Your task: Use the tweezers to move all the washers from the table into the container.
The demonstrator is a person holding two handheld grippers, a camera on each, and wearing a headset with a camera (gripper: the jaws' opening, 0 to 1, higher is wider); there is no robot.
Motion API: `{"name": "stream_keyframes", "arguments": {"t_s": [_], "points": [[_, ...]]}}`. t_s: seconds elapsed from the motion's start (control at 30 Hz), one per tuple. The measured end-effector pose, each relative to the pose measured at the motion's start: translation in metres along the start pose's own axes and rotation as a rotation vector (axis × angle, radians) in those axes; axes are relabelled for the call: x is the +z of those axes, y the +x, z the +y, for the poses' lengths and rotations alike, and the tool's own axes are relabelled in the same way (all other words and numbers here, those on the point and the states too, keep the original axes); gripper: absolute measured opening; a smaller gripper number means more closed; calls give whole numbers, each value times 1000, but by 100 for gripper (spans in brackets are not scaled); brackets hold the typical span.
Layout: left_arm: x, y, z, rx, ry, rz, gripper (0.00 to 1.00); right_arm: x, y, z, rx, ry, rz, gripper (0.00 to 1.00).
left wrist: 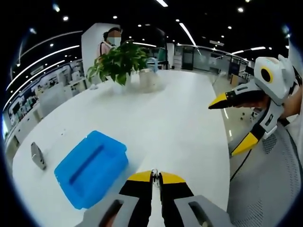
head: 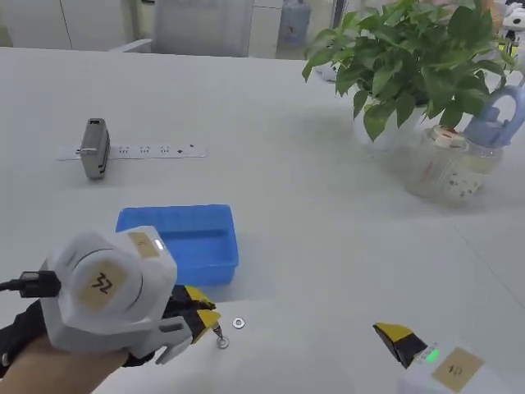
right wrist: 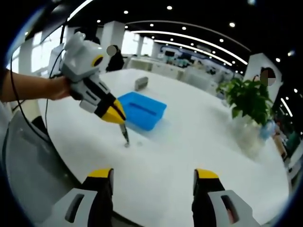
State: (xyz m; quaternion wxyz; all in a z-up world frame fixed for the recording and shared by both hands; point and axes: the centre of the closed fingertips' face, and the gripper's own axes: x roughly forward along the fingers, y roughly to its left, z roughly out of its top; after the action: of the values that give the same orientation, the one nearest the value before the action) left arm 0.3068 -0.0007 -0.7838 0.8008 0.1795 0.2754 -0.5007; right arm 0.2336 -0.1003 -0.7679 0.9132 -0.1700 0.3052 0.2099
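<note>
Head view first: we count two washers, one blue container (head: 209, 269), one pair of tweezers (head: 218, 331) and two grippers, all on or over the white tabletop (head: 328, 230). The left gripper (head: 207, 318) is clamped tight on the tweezers, which poke out between its jaws and slant down to the tabletop. Their tip sits right at the near washer (head: 222, 342); we honestly can't tell if it's pinched or just touched. The second washer (head: 239, 323) lies flat just beside it, a bit closer to the container, which sits close behind both. Right gripper view has the right gripper (right wrist: 154, 174) with jaws spread wide, holding nothing, well apart from the washers.
</note>
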Motion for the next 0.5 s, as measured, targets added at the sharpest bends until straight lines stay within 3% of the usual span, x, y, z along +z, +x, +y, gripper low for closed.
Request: {"name": "stream_keyframes", "arguments": {"t_s": [0.27, 0.5], "points": [[-3, -1, 0, -21, 20, 34, 1, 0, 0, -1, 1, 13, -4, 65], [-3, -1, 0, -19, 21, 39, 1, -1, 0, -2, 1, 9, -1, 64]]}}
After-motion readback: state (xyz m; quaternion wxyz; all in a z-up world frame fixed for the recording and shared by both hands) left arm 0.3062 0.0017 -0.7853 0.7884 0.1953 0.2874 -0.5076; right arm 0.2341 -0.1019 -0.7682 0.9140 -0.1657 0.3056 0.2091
